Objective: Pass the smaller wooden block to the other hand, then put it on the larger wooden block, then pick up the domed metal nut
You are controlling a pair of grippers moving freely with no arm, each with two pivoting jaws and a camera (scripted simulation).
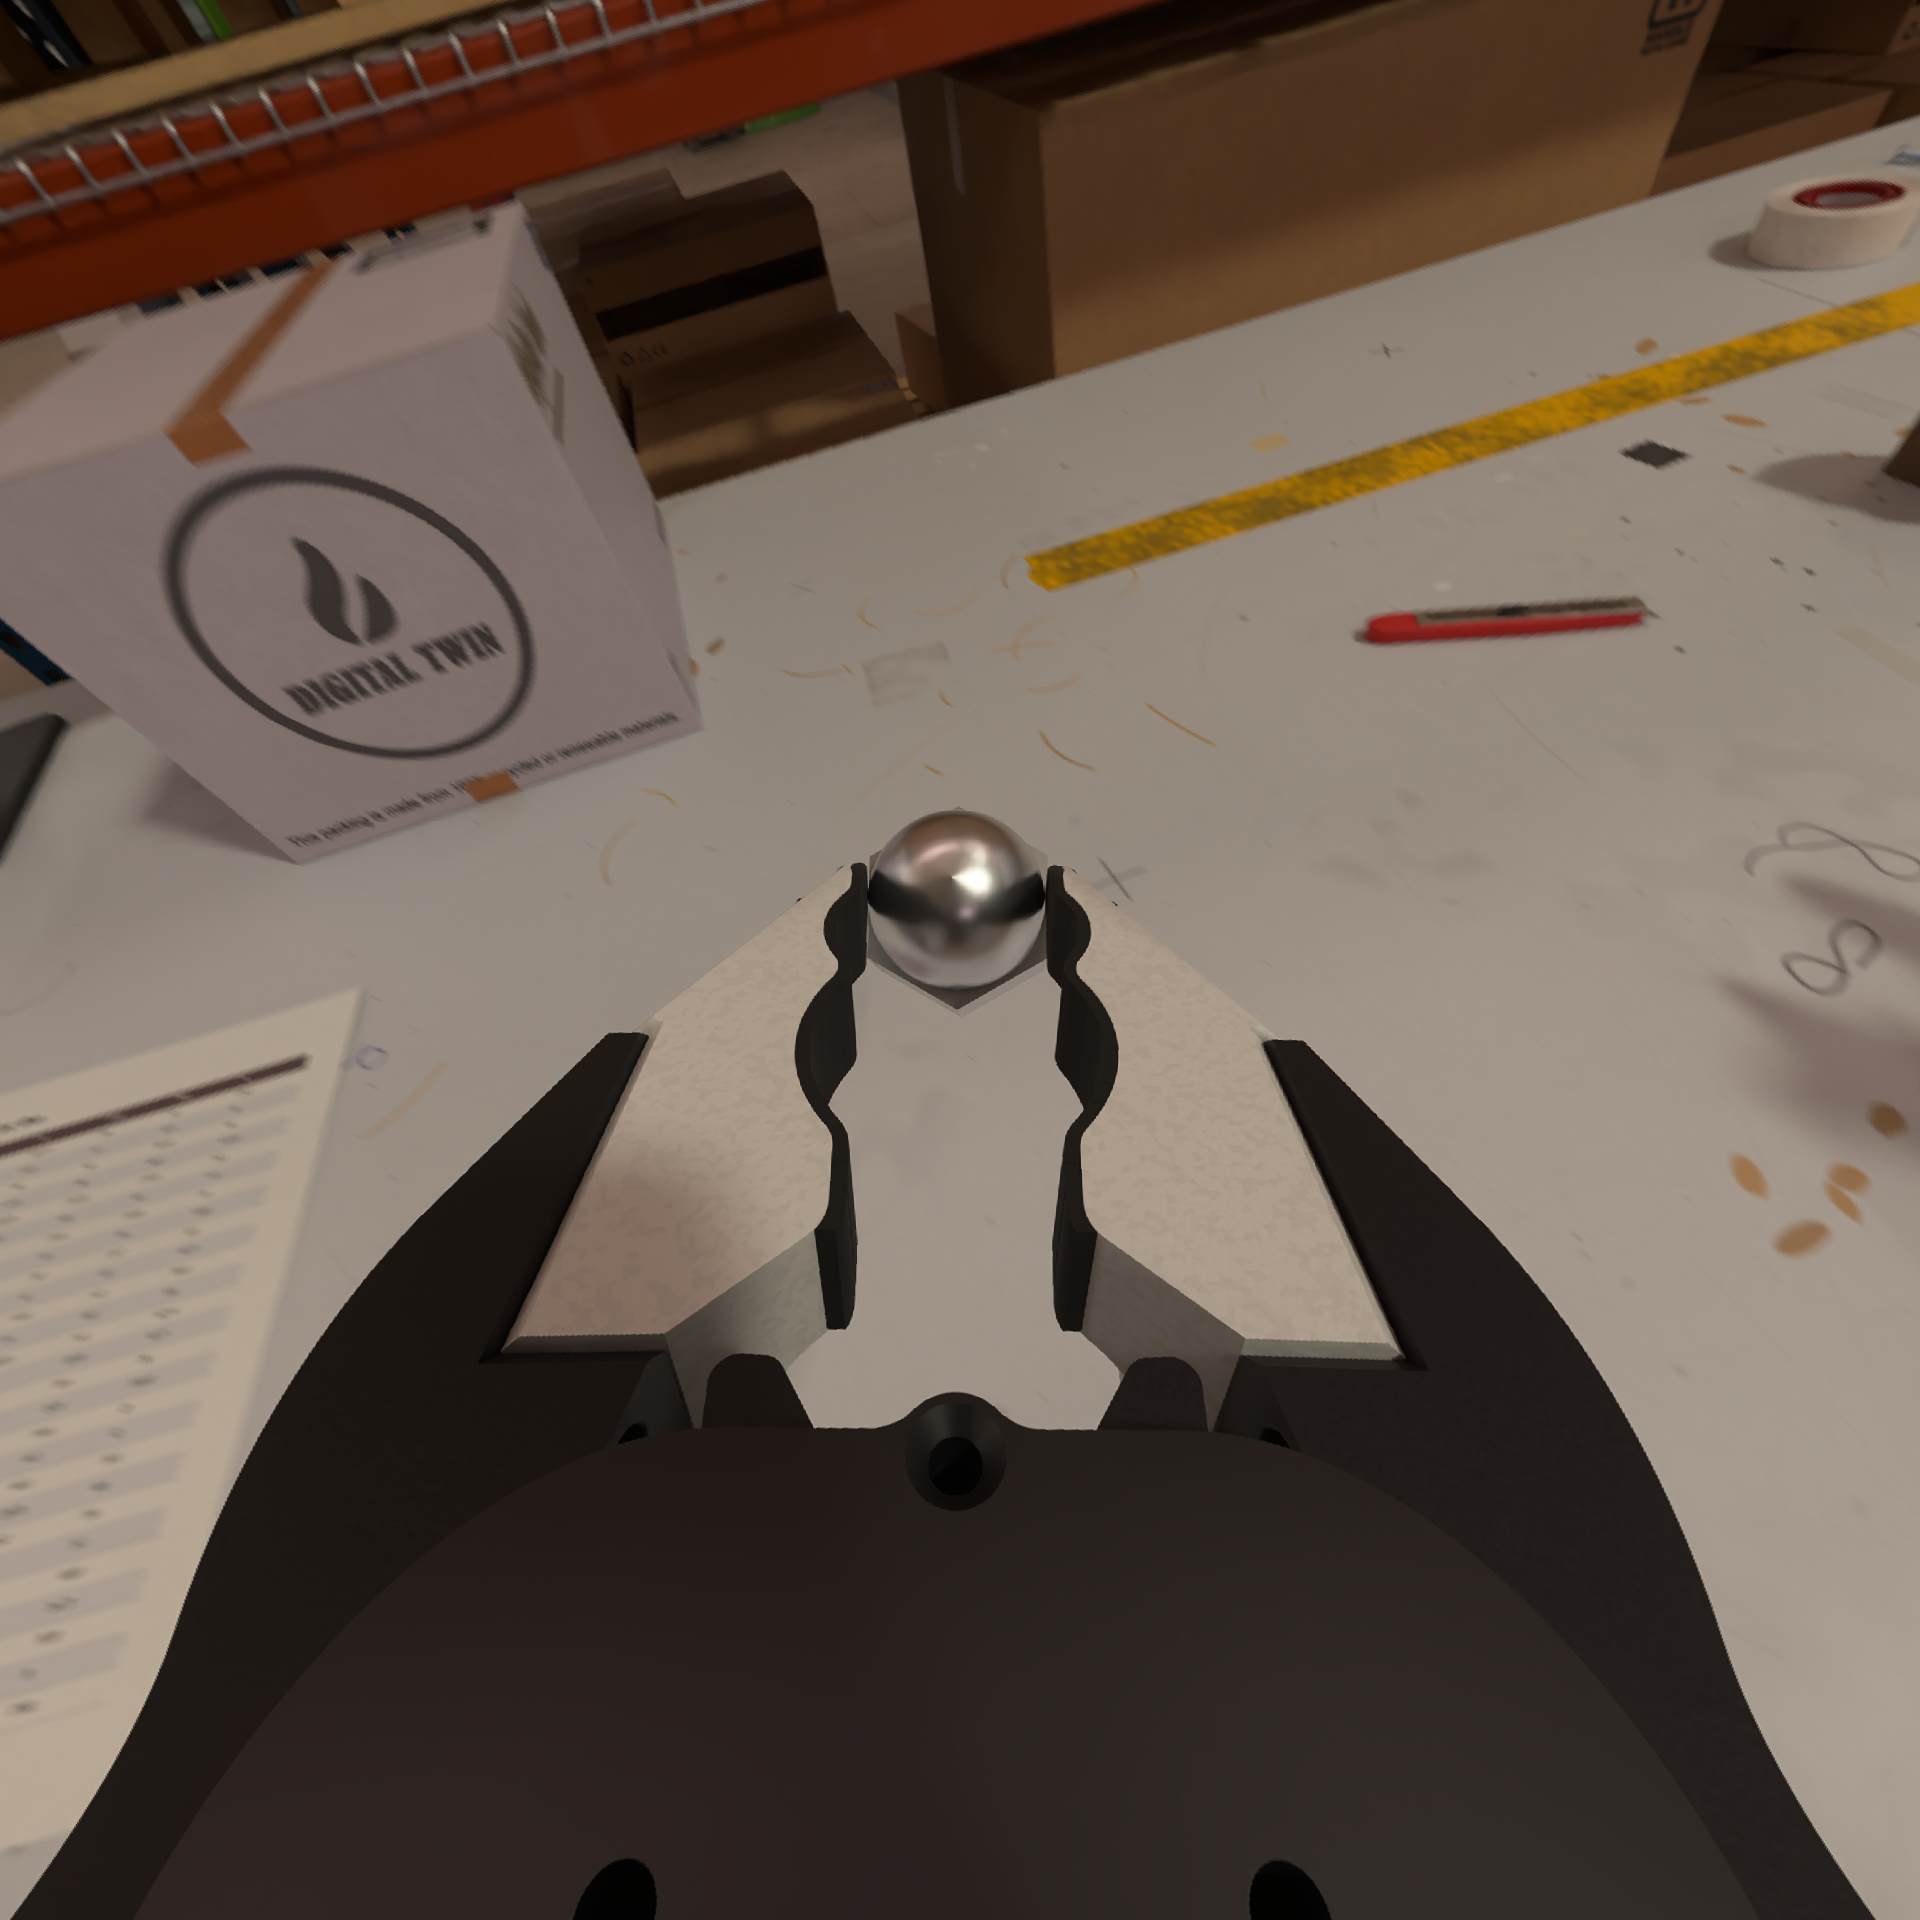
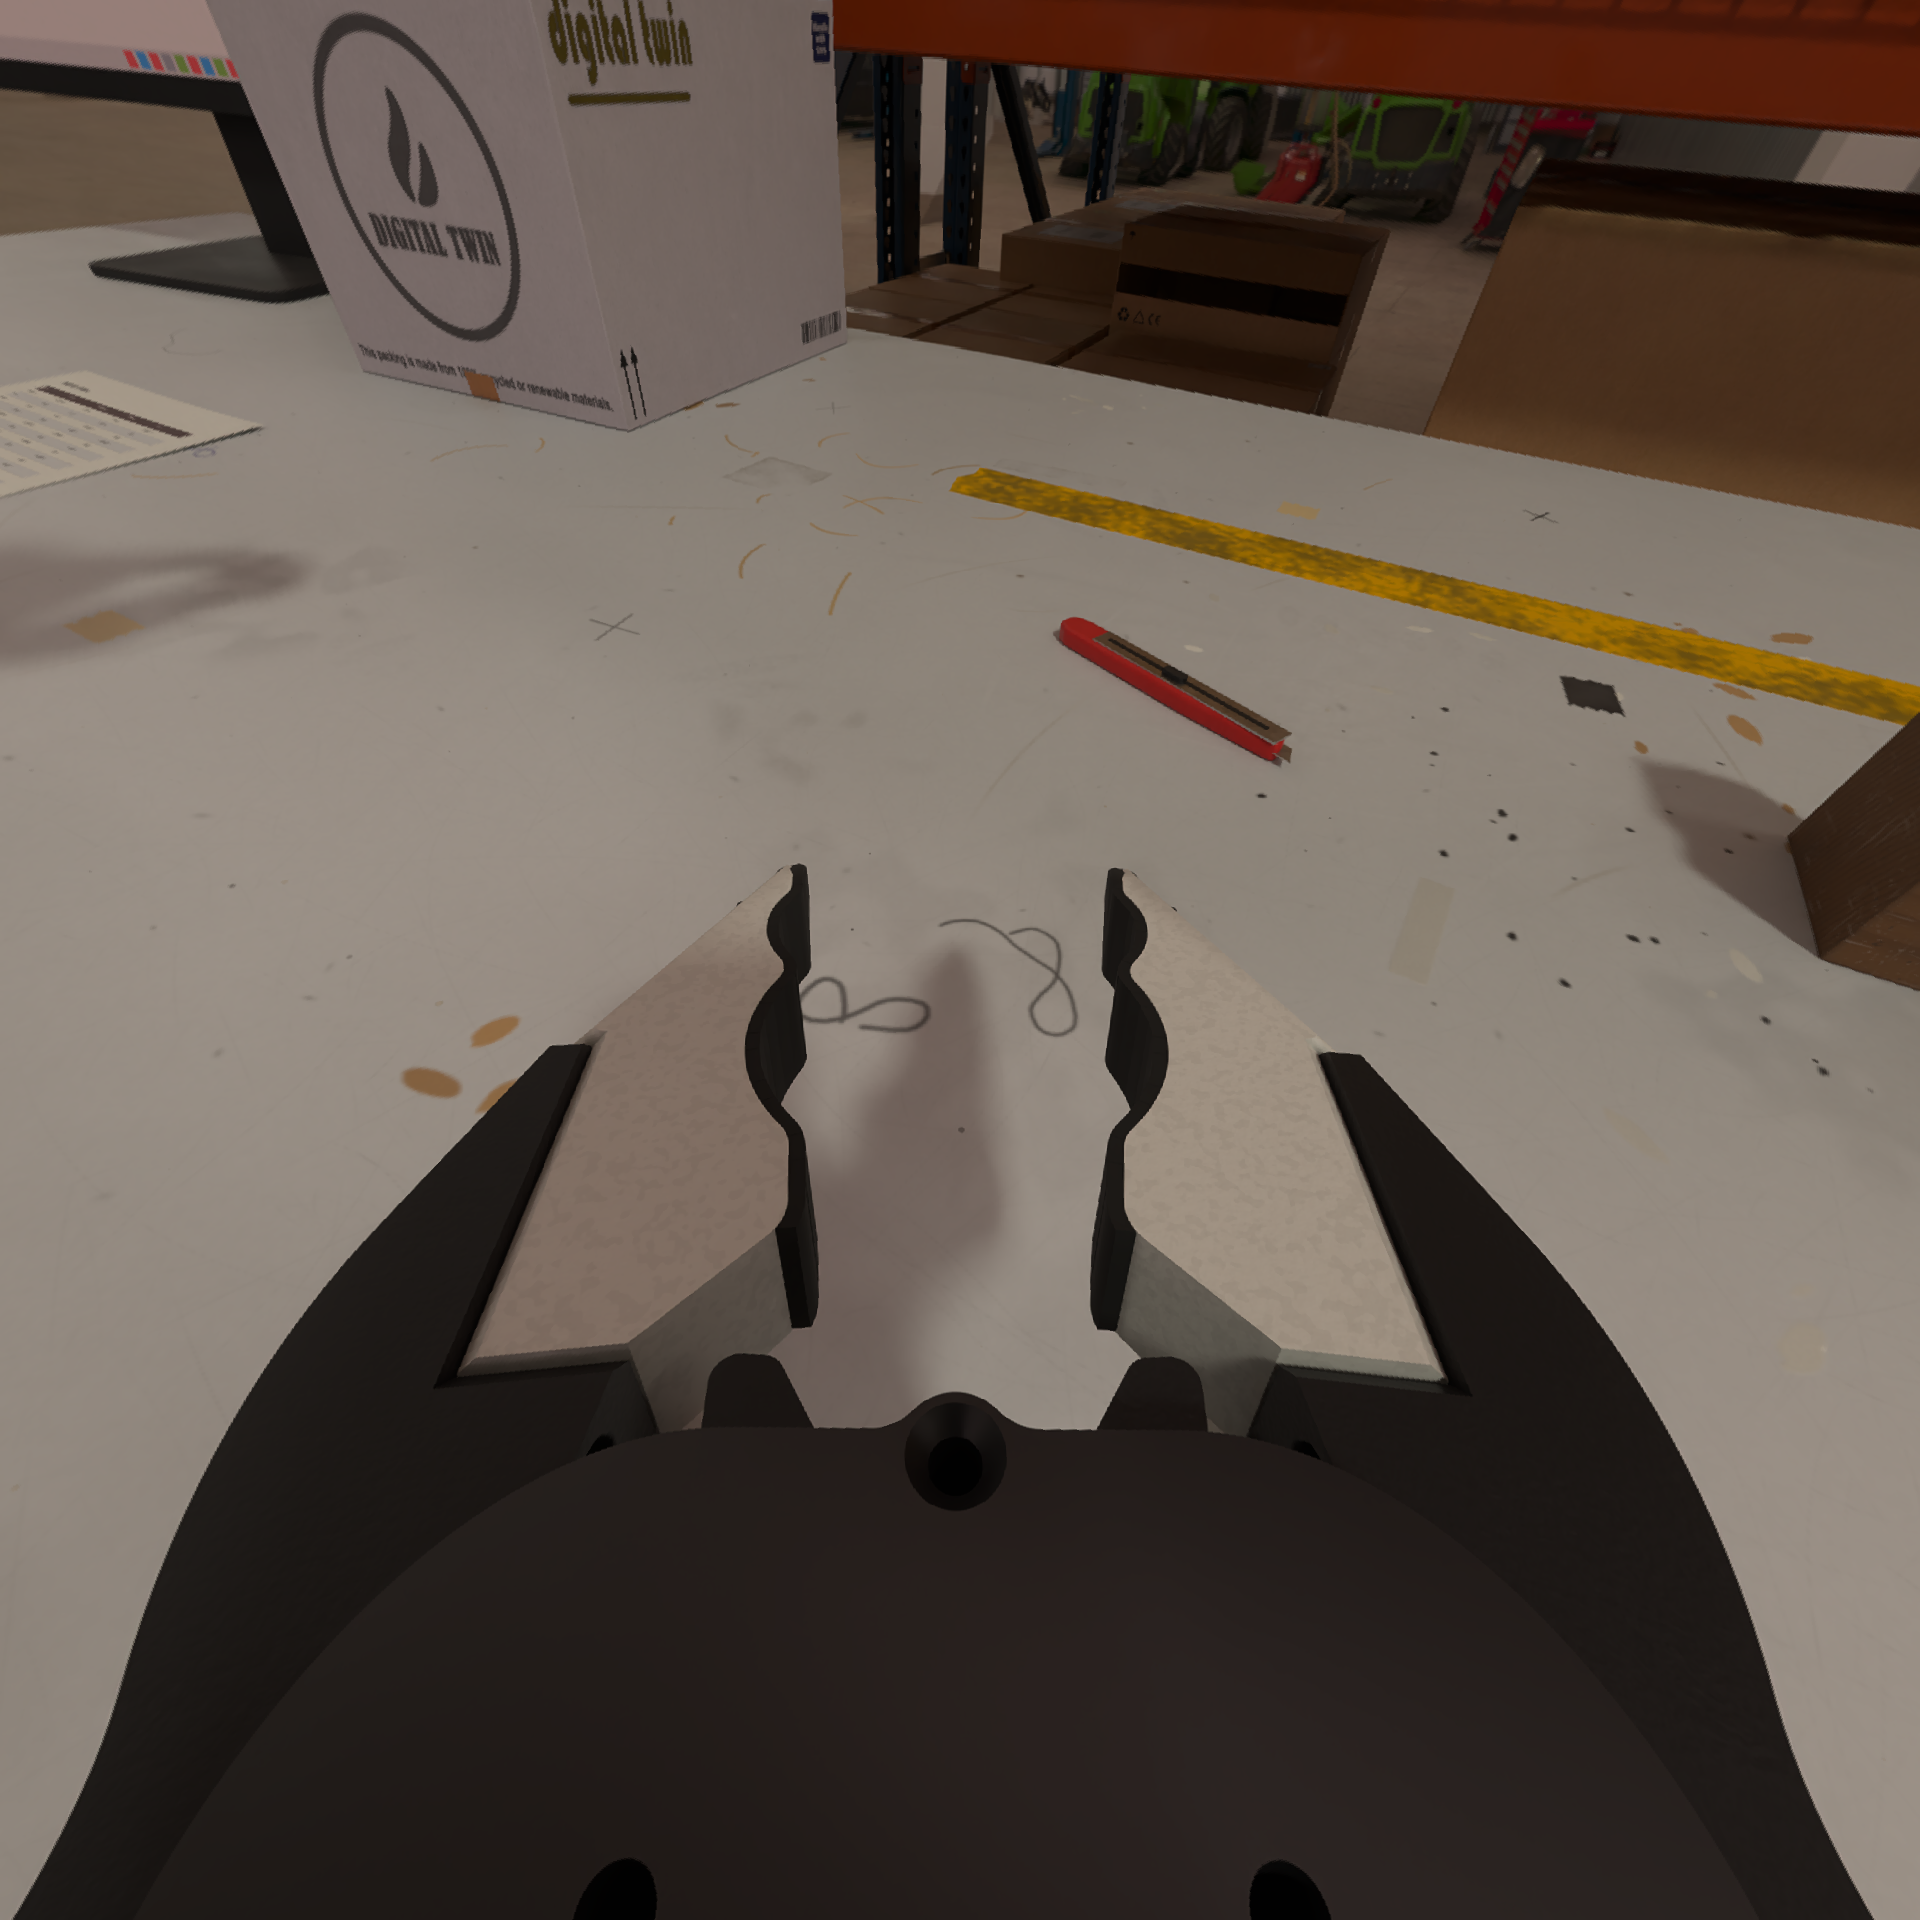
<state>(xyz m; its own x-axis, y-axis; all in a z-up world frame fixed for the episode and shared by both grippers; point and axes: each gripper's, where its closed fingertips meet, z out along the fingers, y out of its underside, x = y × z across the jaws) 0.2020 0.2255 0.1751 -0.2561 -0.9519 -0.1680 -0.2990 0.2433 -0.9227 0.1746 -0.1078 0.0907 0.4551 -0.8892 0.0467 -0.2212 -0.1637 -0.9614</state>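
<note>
Left gripper (image 1: 957, 902): jaws narrowed, gripping the domed metal nut (image 1: 956, 896) at the very tips, dome facing the camera.
Nut height: hanging above the worktop (image 1: 1455, 935), possibly lifted clear, contact hard to judge.
Right gripper (image 2: 956, 896): jaws standing wide apart, holding nothing, hovering over a thin scribbled line (image 2: 1023, 971) on the worktop.
Wooden block (image 2: 1865, 878): sitting at the right edge of the right wrist view, cropped, so telling larger from smaller not possible.
Red box cutter (image 2: 1174, 688): lying flat farther out, beside the yellow tape strip (image 2: 1455, 592).
White carton (image 1: 343, 582): standing at far left.
Tape roll (image 1: 1834, 220): resting far right.
</note>
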